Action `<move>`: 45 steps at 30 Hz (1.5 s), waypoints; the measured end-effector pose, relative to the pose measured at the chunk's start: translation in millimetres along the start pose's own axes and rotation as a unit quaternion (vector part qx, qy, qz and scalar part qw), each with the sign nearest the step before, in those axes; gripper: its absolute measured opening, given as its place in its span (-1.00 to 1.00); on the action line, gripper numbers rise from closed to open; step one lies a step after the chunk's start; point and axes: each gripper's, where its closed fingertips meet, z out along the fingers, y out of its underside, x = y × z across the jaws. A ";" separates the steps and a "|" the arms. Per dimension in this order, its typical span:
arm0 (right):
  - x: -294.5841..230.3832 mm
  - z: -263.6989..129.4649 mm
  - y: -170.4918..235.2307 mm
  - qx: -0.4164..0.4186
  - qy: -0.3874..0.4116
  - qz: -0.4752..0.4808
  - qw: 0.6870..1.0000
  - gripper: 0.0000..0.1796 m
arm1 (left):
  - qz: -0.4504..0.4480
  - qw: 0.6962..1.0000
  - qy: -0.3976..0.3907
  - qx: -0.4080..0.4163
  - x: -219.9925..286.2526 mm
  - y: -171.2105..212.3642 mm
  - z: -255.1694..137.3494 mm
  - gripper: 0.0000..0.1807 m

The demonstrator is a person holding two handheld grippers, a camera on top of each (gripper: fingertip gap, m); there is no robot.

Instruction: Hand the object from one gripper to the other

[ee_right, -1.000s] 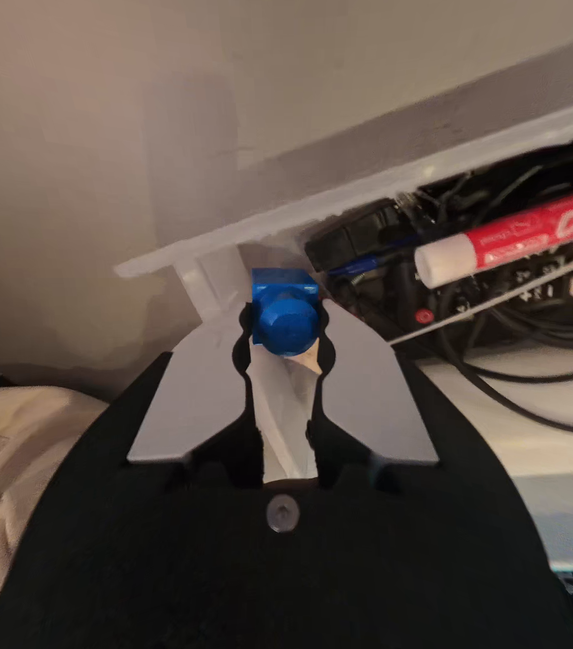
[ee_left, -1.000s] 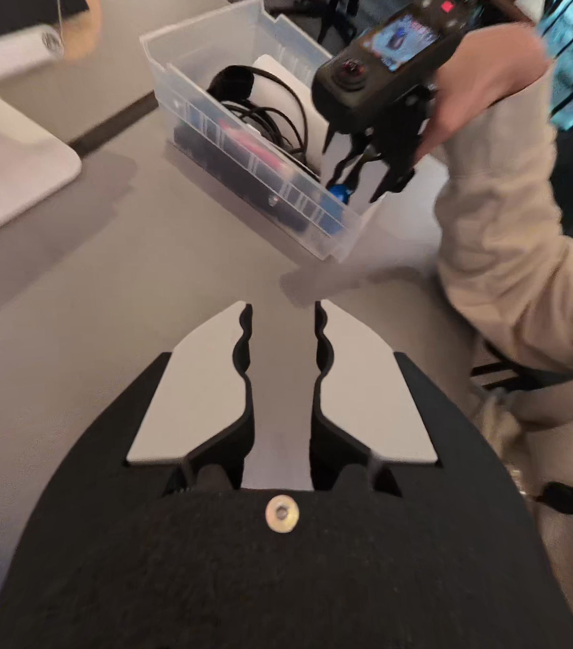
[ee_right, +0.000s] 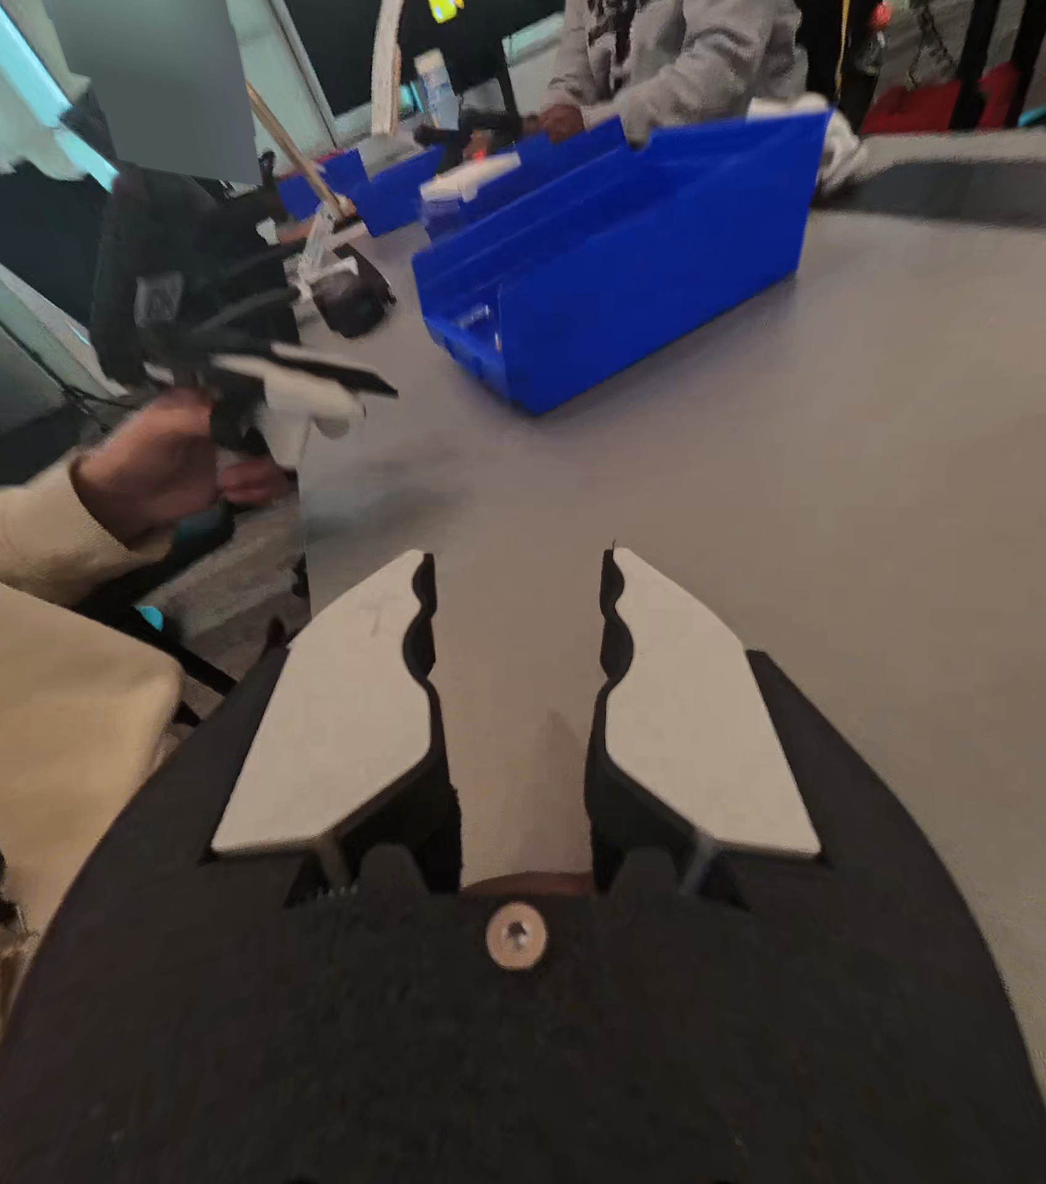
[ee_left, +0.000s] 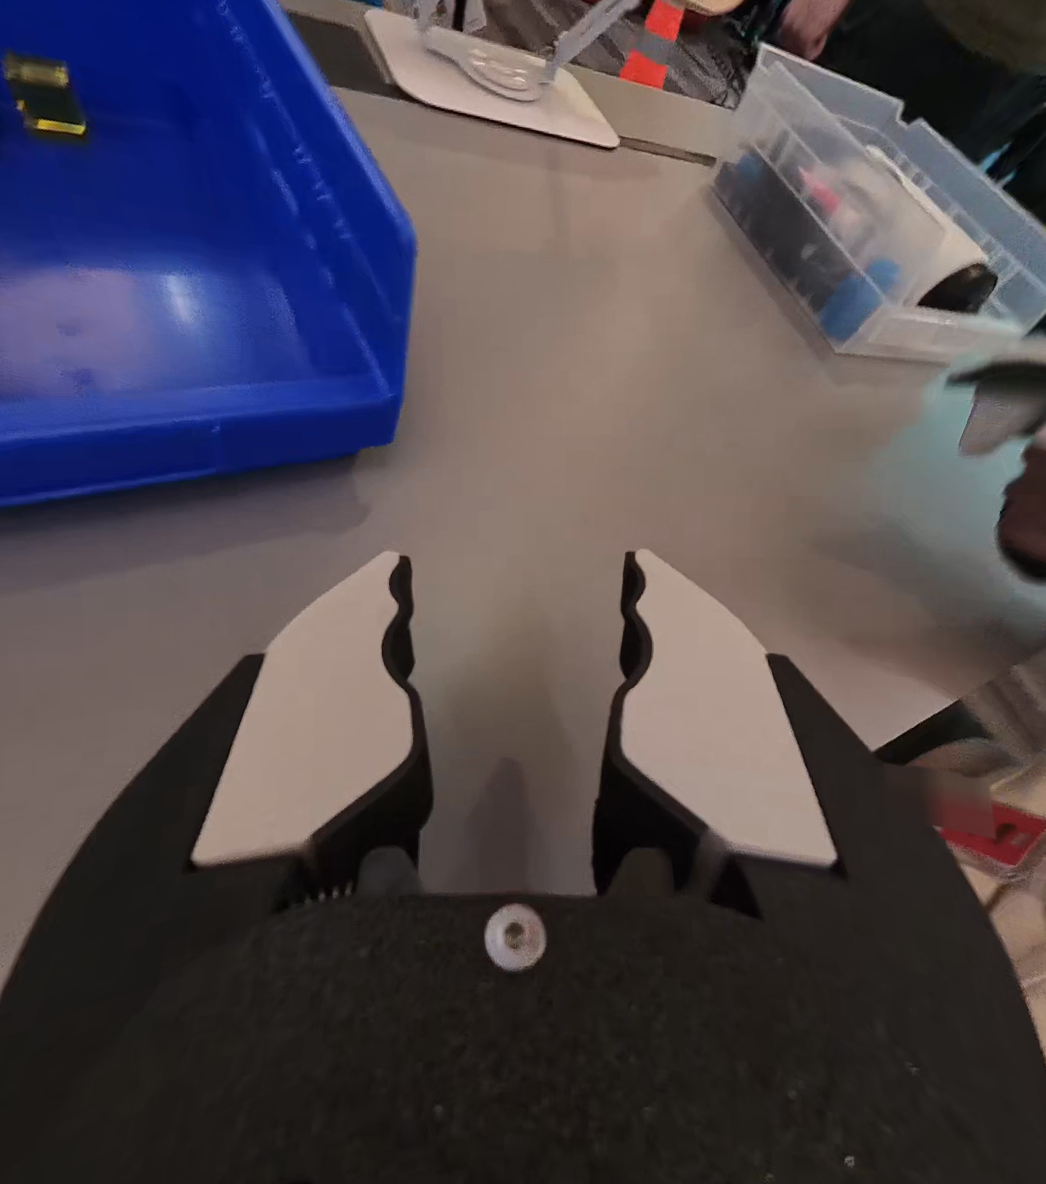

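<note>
Both the left tongs (ee_left: 517, 564) and the right tongs (ee_right: 517, 560) are held wide apart above the grey worktop (ee_left: 572, 384), with nothing gripped

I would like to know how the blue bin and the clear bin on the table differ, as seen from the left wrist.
The blue bin is opaque, while the clear bin shows its contents through its walls. The blue bin sits to the left, the clear bin far right. The blue bin looks mostly bare, with a few small items at the back; the clear bin looks crowded with dark and blue items. Both rest on the grey table.
</note>
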 end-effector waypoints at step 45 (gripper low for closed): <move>17.0 -26.5 35.3 -0.012 0.120 -0.092 0.988 -0.64 | 0.191 0.857 -0.431 -0.209 -208.4 -152.4 78.1 -0.68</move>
